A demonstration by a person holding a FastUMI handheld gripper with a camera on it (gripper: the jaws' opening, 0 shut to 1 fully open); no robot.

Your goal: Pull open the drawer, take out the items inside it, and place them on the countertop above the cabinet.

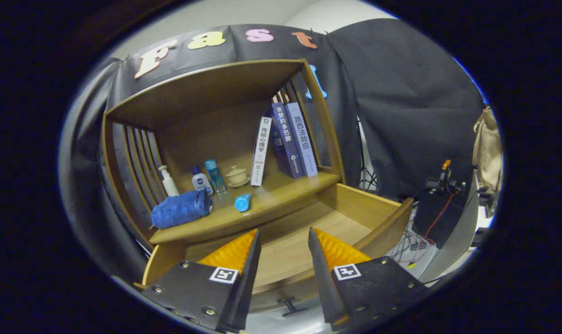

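Gripper view: drawer point(350, 211) beneath parted tool point(284, 243)

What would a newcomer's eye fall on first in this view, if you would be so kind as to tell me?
Probably the gripper, its fingers open and holding nothing, above the pulled-open drawer, whose visible floor is bare. Beyond them, on the countertop, lie a rolled blue towel and a blue tube; bottles stand behind these, and three books lean at the right end.

Three upright books point(285, 141) lean together beside a lidded cup point(237, 176) on its saucer.
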